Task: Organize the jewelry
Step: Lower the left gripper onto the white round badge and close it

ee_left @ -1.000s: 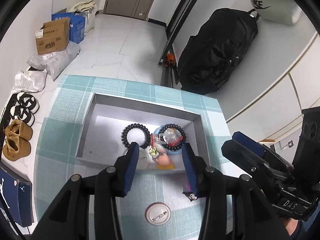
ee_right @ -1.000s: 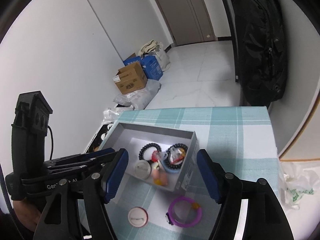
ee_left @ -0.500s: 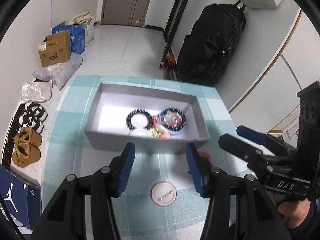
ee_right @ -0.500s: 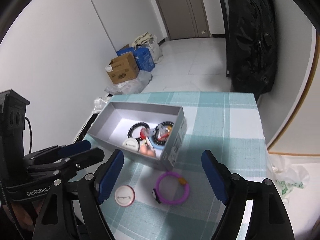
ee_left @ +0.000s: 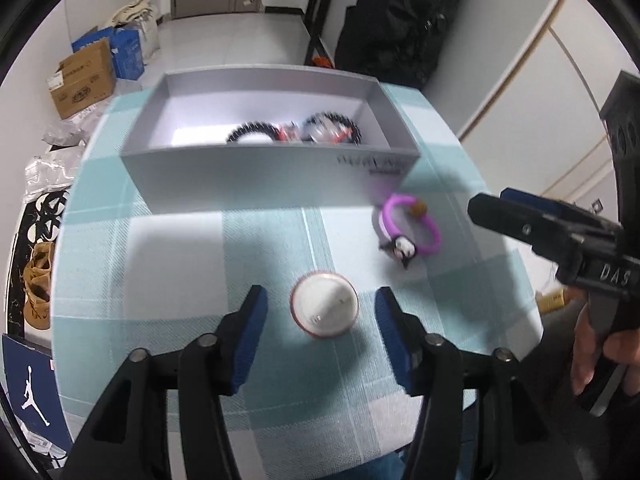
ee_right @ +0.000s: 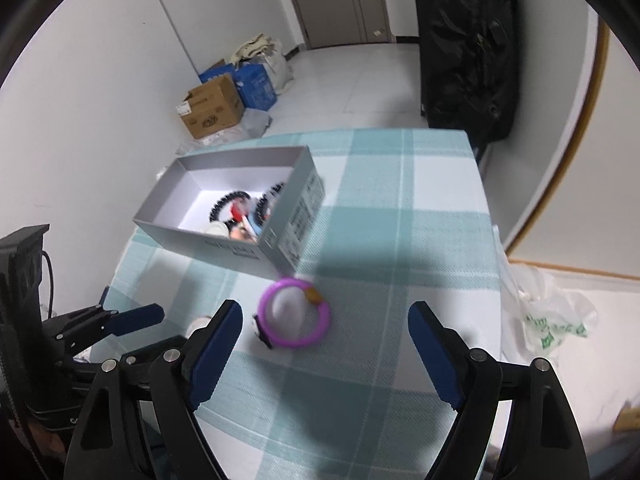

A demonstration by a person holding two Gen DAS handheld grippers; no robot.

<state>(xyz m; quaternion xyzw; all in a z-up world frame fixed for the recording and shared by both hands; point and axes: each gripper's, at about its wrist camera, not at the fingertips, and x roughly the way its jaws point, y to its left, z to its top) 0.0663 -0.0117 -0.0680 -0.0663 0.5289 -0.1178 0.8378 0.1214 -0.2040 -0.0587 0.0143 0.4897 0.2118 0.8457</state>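
A grey open box (ee_left: 256, 178) (ee_right: 224, 236) sits on the teal checked tablecloth and holds black bead bracelets (ee_left: 252, 133) and other small pieces. A round white badge (ee_left: 324, 310) lies between the fingers of my open left gripper (ee_left: 322, 322), close to the table. A purple bracelet (ee_left: 412, 224) (ee_right: 295, 311) with a small black-and-white charm (ee_left: 404, 249) lies right of the box's near corner, ahead of my open, empty right gripper (ee_right: 325, 344). The right gripper also shows in the left wrist view (ee_left: 516, 216).
The tablecloth (ee_right: 400, 208) reaches the table's edges on all sides. Beyond the table stand a black backpack (ee_left: 404, 20) (ee_right: 468, 52), cardboard boxes (ee_left: 84, 78) (ee_right: 212, 110) and shoes (ee_left: 38, 284) on the floor. A plastic bag (ee_right: 552, 316) lies at the right.
Both grippers have pulled back from the box and come down toward the table. The left now frames the white badge; the right now faces the purple bracelet.
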